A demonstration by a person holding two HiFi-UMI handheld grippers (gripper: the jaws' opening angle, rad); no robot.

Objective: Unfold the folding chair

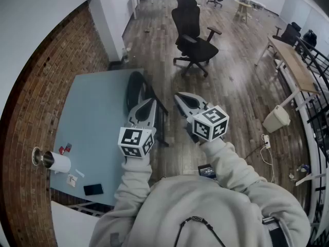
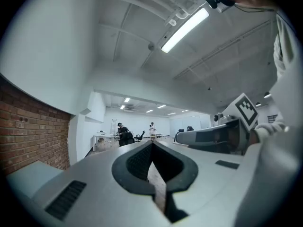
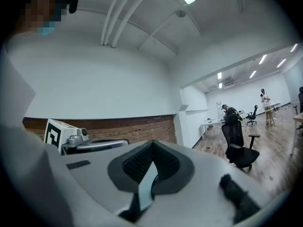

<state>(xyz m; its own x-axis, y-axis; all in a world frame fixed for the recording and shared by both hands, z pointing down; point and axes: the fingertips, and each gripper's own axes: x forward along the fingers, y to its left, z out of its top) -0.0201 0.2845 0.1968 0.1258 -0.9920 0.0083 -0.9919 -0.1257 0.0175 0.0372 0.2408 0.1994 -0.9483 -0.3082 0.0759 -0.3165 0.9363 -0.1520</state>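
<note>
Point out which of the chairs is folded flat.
The black chair at the blue table's right edge. It is collapsed thin and upright, while the office chairs behind it stand open on wheeled bases.

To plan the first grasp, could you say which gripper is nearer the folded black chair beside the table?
Left. The left gripper is over the folded black chair; the right gripper is off to its right.
</note>
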